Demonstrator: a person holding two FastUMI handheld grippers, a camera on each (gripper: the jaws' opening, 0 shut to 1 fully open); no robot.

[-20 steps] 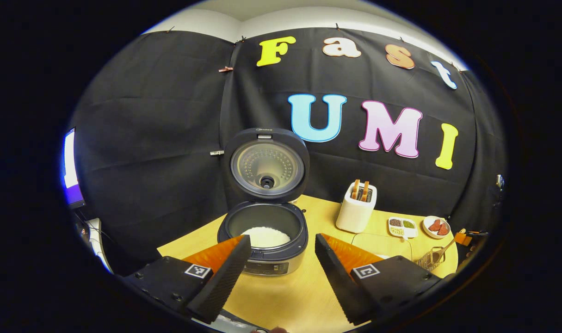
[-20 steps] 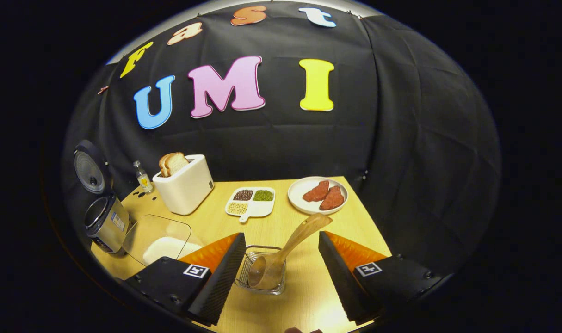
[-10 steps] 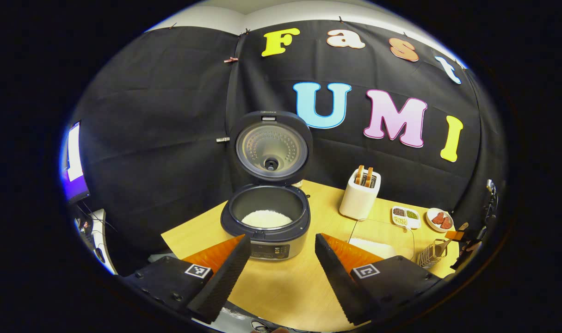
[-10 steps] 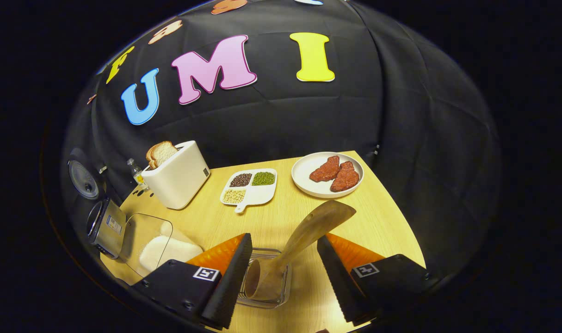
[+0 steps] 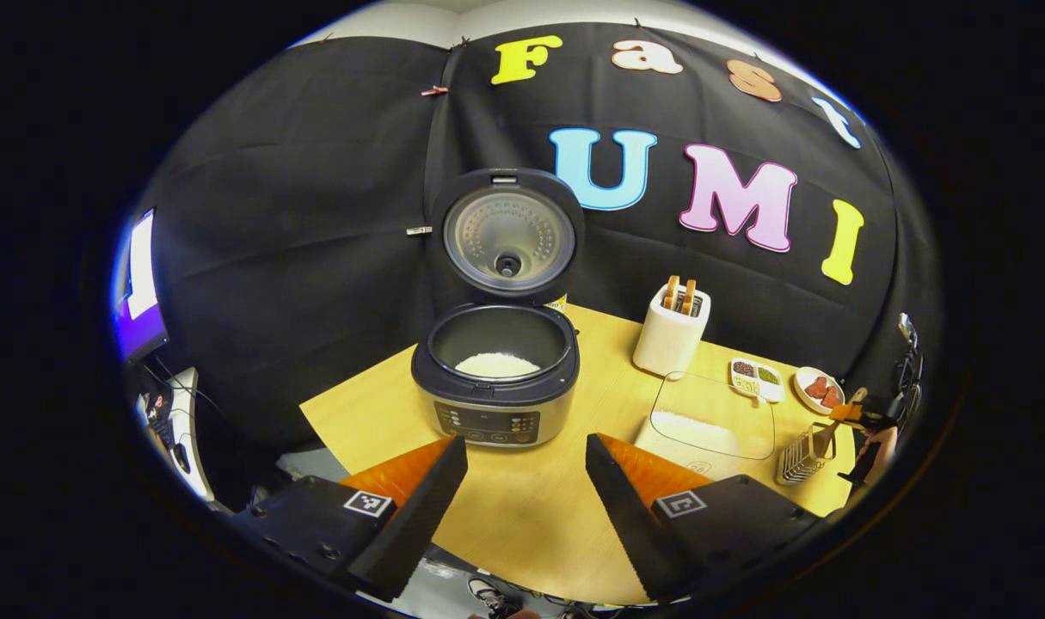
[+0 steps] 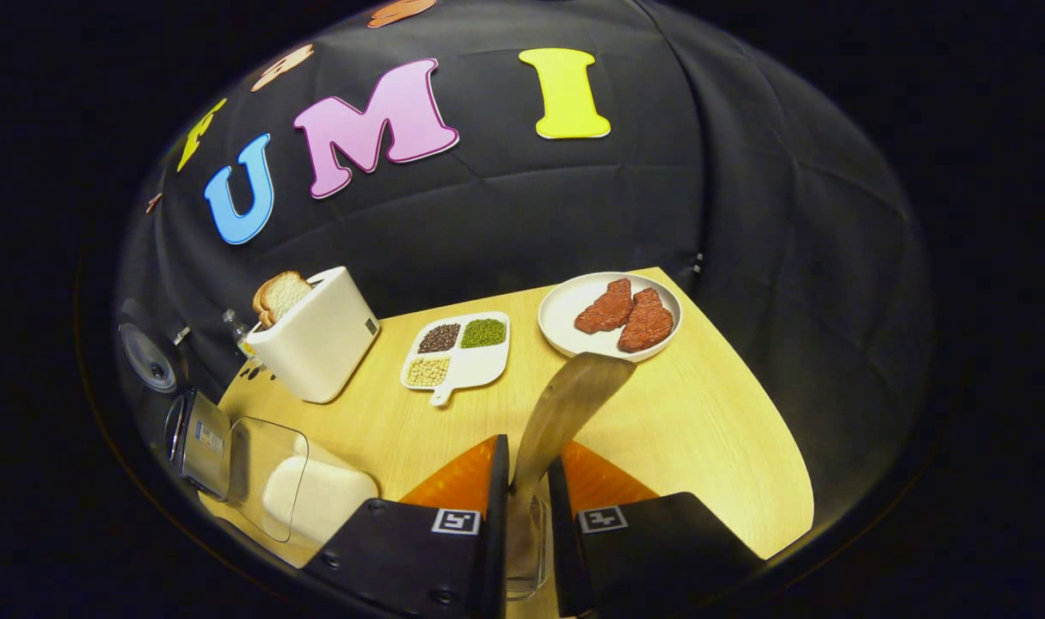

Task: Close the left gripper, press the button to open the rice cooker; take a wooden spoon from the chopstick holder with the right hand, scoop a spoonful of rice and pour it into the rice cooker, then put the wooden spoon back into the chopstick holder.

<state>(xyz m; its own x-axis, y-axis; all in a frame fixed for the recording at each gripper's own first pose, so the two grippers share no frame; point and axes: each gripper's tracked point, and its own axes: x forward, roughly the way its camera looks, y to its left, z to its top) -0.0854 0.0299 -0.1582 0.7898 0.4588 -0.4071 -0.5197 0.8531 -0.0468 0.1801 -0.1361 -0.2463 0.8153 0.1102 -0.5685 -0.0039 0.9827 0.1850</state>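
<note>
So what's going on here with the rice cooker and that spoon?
A person is working with two hand-held grippers at a yellow table. The rice cooker stands with its lid up and some rice in the pot. The left gripper hangs open in front of it, touching nothing. The right gripper has its fingers closed on the handle of the wooden spoon, which stands in the holder. The clear container of rice sits beside the cooker, not yet scooped from.

the right gripper (image 6: 526, 507) has closed on the spoon (image 6: 565, 413); the left gripper (image 5: 522, 499) has pulled back from the cooker (image 5: 496, 378).
</note>
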